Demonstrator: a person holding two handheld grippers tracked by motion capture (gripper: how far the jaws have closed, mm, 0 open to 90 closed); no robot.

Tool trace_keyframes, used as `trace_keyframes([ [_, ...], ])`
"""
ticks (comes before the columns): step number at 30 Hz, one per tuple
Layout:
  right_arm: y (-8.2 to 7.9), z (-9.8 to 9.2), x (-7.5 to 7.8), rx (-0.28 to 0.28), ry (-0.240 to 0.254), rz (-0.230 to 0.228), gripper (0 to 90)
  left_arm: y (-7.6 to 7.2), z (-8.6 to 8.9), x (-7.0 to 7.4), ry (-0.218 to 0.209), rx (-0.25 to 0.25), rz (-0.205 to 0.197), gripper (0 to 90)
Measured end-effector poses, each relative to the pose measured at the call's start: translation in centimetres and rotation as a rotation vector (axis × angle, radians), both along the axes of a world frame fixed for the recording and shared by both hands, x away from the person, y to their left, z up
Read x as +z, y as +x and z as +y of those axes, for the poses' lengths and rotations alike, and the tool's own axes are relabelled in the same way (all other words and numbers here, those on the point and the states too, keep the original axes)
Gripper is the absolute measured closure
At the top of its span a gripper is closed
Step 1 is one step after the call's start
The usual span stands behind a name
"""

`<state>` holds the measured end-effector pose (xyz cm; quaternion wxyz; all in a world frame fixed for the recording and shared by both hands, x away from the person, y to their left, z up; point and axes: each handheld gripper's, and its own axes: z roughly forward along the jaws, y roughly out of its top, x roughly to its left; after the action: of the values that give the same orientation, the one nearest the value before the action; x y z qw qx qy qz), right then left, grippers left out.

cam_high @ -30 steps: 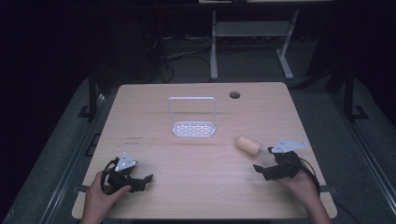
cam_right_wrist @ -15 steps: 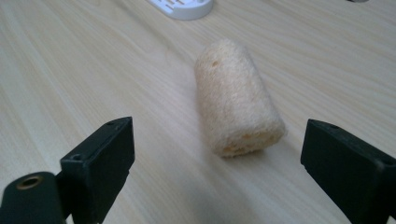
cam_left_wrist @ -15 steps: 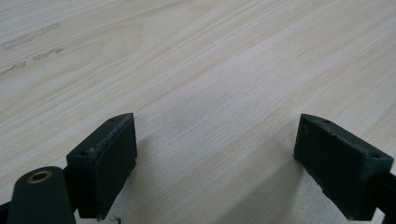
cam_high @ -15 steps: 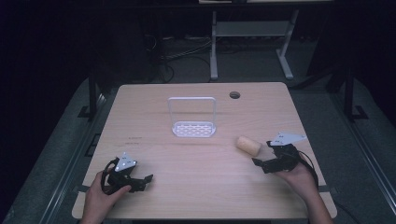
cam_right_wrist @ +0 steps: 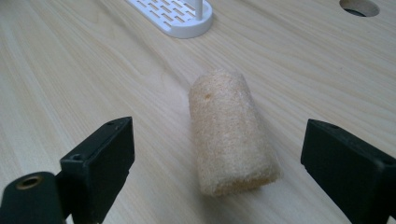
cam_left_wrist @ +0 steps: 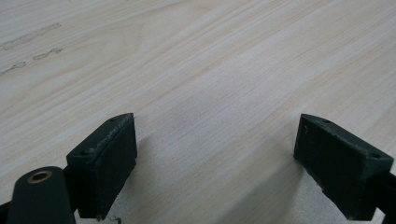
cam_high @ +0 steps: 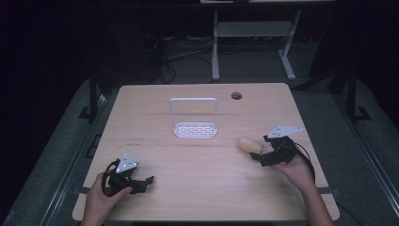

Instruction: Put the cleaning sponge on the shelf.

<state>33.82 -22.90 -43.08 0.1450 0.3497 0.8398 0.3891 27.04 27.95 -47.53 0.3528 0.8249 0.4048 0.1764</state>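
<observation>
Foam roll (cam_right_wrist: 229,135): a tan, porous cylinder lying on the pale wood-grain desk (cam_high: 197,188), between my right tool's (cam_high: 260,159) spread jaws, untouched. The high view adds the white perforated rack (cam_high: 195,128); my left tool (cam_left_wrist: 215,163) gapes over bare wood.

foam roll (cam_right_wrist: 231,140): 1 | white rack (cam_high: 194,130): 1 | gripper: 2 (one per hand) | table hole (cam_high: 236,96): 1

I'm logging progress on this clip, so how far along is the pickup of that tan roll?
Nothing looks done yet: the tan roll lies on its side on the table, untouched, apart from the white rack. In hand: the right gripper is open, its jaws either side of the roll. Left: closing and lifting. The left gripper rests open near the table's front edge.
</observation>
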Motion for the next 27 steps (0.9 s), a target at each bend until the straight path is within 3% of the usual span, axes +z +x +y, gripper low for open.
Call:
trace_keyframes([
  [9, 1.5, 0.8, 0.1, 0.009, 0.008, -0.001, 9.9, 0.0, 0.0, 0.0, 0.0, 0.0, 0.0, 12.7],
  [21, 3.2, 1.5, -1.0, 0.037, 0.014, 0.027, 9.9, 0.0, 0.0, 0.0, 0.0, 0.0, 0.0, 12.7],
  [27, 3.7, 2.0, -2.1, 0.038, -0.021, 0.049, 9.9, 0.0, 0.0, 0.0, 0.001, 0.0, 0.0, 12.7],
])
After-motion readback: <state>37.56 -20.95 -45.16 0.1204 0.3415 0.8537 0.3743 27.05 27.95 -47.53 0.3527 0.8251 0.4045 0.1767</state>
